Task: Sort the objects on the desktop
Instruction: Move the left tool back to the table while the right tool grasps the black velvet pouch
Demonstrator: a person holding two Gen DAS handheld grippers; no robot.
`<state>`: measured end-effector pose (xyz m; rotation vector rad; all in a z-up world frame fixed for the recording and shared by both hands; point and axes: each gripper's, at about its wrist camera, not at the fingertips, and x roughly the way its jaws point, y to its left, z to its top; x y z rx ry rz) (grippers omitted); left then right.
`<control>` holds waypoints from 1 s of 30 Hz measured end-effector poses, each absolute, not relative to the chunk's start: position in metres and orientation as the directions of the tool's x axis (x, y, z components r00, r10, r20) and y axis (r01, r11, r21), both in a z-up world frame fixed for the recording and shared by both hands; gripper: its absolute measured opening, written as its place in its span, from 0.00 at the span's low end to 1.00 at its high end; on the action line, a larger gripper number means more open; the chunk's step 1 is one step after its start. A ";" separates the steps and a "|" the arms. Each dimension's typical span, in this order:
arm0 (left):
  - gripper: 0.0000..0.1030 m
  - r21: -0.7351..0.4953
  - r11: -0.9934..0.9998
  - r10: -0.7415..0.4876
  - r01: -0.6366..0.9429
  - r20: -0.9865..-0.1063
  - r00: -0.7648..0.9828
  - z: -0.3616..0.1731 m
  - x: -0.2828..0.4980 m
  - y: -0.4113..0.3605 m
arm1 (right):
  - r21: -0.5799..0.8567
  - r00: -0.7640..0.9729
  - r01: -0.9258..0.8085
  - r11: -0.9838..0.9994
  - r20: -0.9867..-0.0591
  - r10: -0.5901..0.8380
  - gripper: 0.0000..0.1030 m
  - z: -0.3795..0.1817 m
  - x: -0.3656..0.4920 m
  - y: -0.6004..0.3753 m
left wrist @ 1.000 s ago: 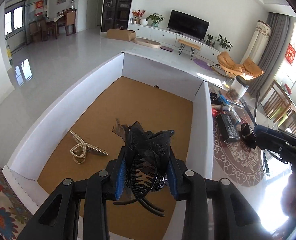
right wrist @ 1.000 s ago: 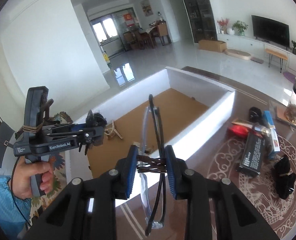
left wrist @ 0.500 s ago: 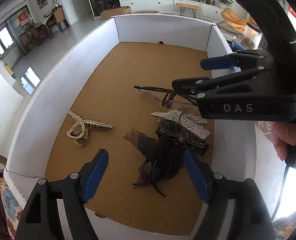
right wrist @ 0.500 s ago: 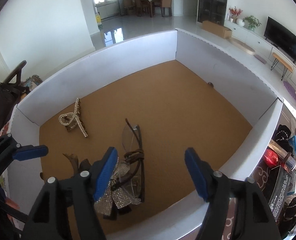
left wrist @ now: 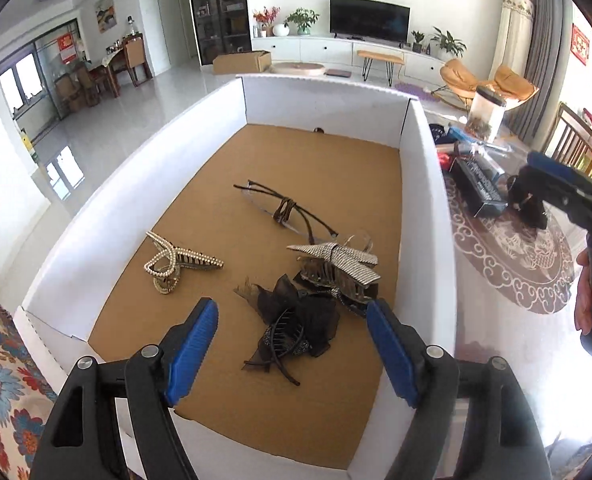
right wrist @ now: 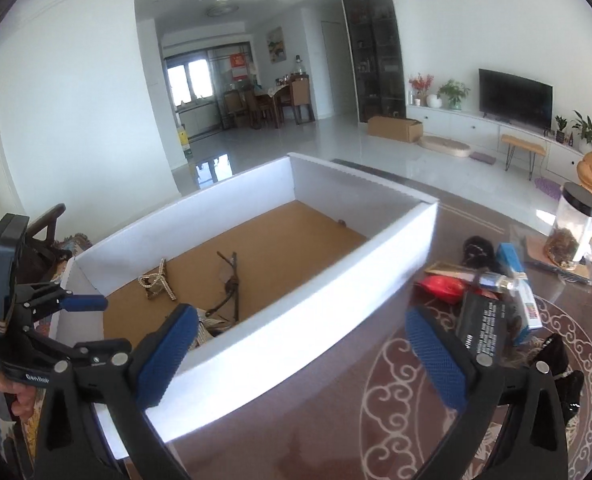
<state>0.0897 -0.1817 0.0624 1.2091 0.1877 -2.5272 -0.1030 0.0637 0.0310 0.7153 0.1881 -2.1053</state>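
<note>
Left wrist view: my left tool [left wrist: 292, 354] has just opened, black hair claw [left wrist: 292, 330] dropped in box [left wrist: 424, 184] | right tool [right wrist: 300, 354] opened wide, empty, glasses [left wrist: 286, 212] released inside | next: tabletop [right wrist: 376, 412] clutter.

The box's [left wrist: 224, 128] far half lies bare; hair clips [left wrist: 296, 320] and glasses [left wrist: 284, 212] crowd its near half.

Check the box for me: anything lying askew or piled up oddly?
Slightly: the silver bow clip lies on one lens end of the glasses and against the black hair clip. The pearl clip lies apart. Nothing looks damaged.
</note>
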 end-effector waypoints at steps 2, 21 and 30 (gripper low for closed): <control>0.83 0.023 -0.946 -0.235 0.322 -0.733 -0.638 0.082 0.093 -0.161 | 0.089 -0.530 0.732 -0.675 -0.548 -0.647 1.00 0.023 -0.108 0.123; 1.00 -0.147 -0.988 0.099 0.050 -0.844 -0.526 0.010 0.004 0.002 | 0.093 -0.398 0.604 -0.792 -0.825 -0.400 0.72 -0.071 -0.274 0.215; 1.00 -0.080 -0.993 0.025 0.081 -0.846 -0.532 -0.008 -0.095 0.001 | -0.025 -0.491 0.578 -0.816 -0.809 -0.323 0.42 -0.073 -0.175 0.266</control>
